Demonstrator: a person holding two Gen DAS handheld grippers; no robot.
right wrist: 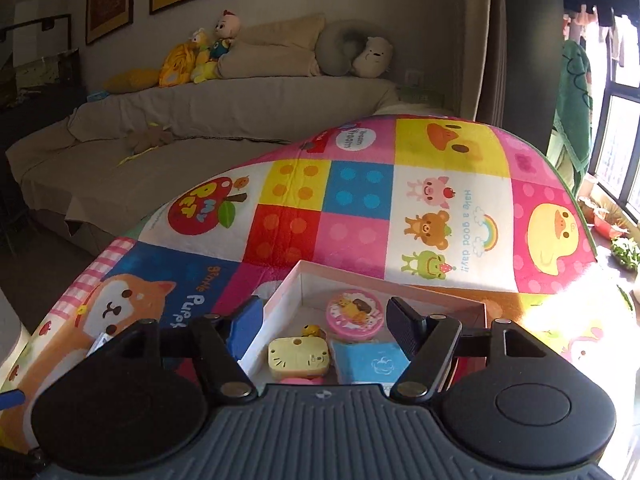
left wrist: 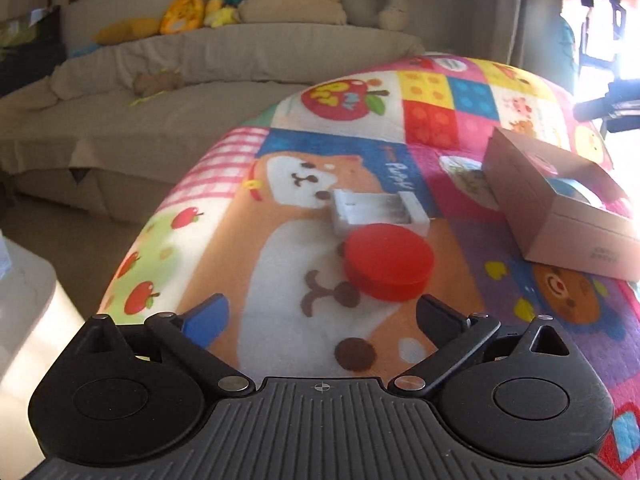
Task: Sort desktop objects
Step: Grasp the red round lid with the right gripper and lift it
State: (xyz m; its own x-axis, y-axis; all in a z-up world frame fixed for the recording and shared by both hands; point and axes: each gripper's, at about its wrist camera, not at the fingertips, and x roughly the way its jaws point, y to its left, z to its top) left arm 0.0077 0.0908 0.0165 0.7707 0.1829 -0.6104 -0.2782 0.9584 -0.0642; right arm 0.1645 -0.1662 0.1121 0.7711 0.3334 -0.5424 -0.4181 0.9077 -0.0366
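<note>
In the left wrist view a flat red round tin (left wrist: 389, 261) lies on the colourful cartoon mat (left wrist: 280, 272), touching a white and clear plastic holder (left wrist: 378, 210) behind it. My left gripper (left wrist: 322, 316) is open and empty, just short of the tin. A pink cardboard box (left wrist: 560, 208) stands to the right. In the right wrist view my right gripper (right wrist: 325, 326) is open and empty above that open box (right wrist: 280, 292). Inside lie a pink round tin (right wrist: 355, 314), a yellow cat-shaped item (right wrist: 298, 358), a blue card (right wrist: 370, 362) and a small yellow figure (right wrist: 314, 331).
A beige sofa (left wrist: 180, 92) with plush toys (left wrist: 208, 4) stands beyond the mat's far edge. A window (right wrist: 616, 120) and plants (right wrist: 612, 228) are at the right. A white surface (left wrist: 24, 288) sits at the left.
</note>
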